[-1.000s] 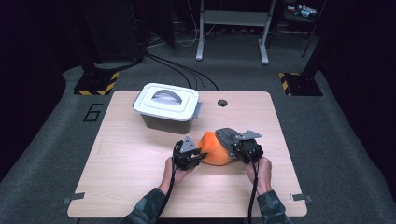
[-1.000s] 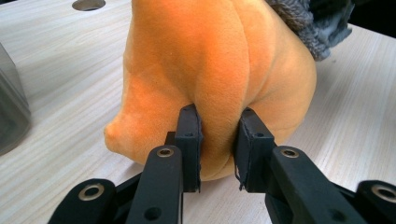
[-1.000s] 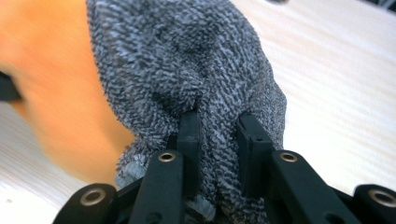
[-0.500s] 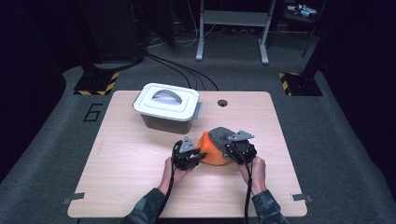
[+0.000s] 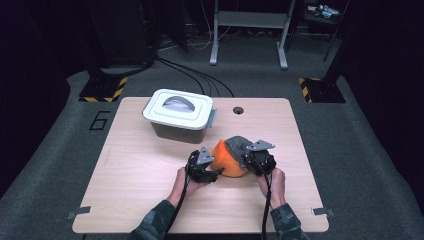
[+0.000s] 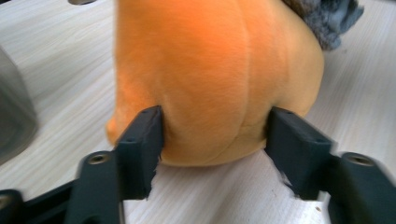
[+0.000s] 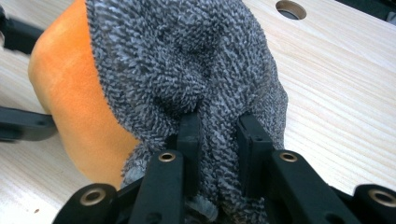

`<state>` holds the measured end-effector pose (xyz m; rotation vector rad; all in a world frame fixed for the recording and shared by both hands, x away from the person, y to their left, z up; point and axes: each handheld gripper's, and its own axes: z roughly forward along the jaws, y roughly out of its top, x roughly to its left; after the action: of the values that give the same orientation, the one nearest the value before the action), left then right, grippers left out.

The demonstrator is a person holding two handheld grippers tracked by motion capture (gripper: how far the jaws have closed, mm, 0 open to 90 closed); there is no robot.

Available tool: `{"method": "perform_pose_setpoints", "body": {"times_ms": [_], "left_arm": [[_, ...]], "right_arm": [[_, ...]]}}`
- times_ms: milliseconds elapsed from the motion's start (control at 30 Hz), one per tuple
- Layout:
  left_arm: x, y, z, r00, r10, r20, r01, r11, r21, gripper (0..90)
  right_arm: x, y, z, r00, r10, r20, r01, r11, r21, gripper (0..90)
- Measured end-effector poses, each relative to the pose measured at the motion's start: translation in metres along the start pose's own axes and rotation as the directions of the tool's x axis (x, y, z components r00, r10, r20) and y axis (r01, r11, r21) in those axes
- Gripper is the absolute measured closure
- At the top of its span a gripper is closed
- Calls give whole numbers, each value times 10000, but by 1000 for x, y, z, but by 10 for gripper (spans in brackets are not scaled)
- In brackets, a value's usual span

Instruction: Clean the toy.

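Note:
An orange plush cushion [image 5: 226, 161] lies on the table with a grey terry cloth [image 5: 240, 144] draped over its far right side. My left gripper [image 5: 214, 172] sits at its left. In the left gripper view, the jaws of my left gripper [image 6: 215, 126] have just been opening. The orange plush [image 6: 215, 60] is still between them, and both pads touch and dent its sides. My right gripper [image 5: 248, 161] is at the cushion's right. In the right gripper view, my right gripper [image 7: 218, 126] is shut on a fold of the grey cloth [image 7: 187, 56].
A grey box with a white handled lid [image 5: 179, 114] stands at the back left of the wooden table [image 5: 140, 165]. A round cable hole [image 5: 238, 110] is near the far edge. Both forearms come in from the front edge.
In the high view the right gripper has edged slightly left toward the cushion. The cushion and the left hand stay where they were.

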<state>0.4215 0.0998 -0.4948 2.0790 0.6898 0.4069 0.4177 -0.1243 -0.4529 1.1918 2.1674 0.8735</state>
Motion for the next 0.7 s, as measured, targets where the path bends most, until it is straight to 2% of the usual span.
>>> {"method": "perform_pose_setpoints", "body": {"times_ms": [67, 100, 133, 167, 200, 233, 267, 300, 333, 433, 567, 600, 667, 700], "left_arm": [[0, -1, 2, 9998, -191, 20, 191, 9996, -191, 603], [2, -3, 2, 9992, -384, 49, 386, 9988, -306, 639], [2, -3, 2, 9990, -452, 42, 453, 9984, -325, 677], [1, -2, 1, 9987, -509, 66, 511, 9981, -344, 699], [0, -2, 0, 9992, -402, -54, 400, 9986, -345, 720], [-1, -1, -1, 9989, -464, -108, 459, 9982, -383, 733], [-1, -1, -2, 9984, -571, -41, 569, 9975, -426, 746], [-1, 0, -4, 9970, -779, 18, 779, 9956, -520, 753], [0, 1, -6, 9968, -799, 7, 798, 9949, -618, 759], [-2, 3, -9, 9906, -1363, 125, 1368, 9873, -805, 766], [-3, 5, -17, 9777, -2050, 455, 2085, 9736, -933, 768], [-3, 5, -18, 9772, -2065, 499, 2104, 9732, -932, 768], [-4, 4, -20, 9703, -2346, 596, 2394, 9666, -915, 768], [-4, 4, -22, 9698, -2364, 594, 2412, 9661, -917, 768]], "right_arm": [[-1, -1, 0, 10000, 31, -14, -31, 10000, -20, 739], [-2, -2, 0, 10000, 75, -34, -75, 10000, -50, 739], [-4, -2, 0, 10000, -38, -58, 37, 9999, -155, 739], [-4, -2, -1, 9999, 57, -85, -59, 9998, -192, 738], [-3, -2, -2, 10000, 10, 4, -10, 9996, -282, 738], [-3, -1, -4, 9999, -108, 20, 109, 9995, -292, 738], [-2, -1, -6, 10000, 24, 84, -21, 9993, -361, 737], [-2, 0, -8, 9999, -52, 106, 56, 9991, -420, 737], [-2, 1, -10, 9999, -4, 145, 11, 9989, -478, 737], [-5, 6, -19, 9996, -47, 269, 65, 9978, -654, 735], [-4, 15, -33, 9991, -270, 339, 301, 9952, -926, 735], [-3, 17, -37, 9987, -363, 352, 397, 9939, -1032, 735], [1, 21, -41, 9986, -443, 289, 472, 9929, -1088, 735], [5, 23, -43, 9984, -533, 197, 552, 9921, -1128, 736]]}}
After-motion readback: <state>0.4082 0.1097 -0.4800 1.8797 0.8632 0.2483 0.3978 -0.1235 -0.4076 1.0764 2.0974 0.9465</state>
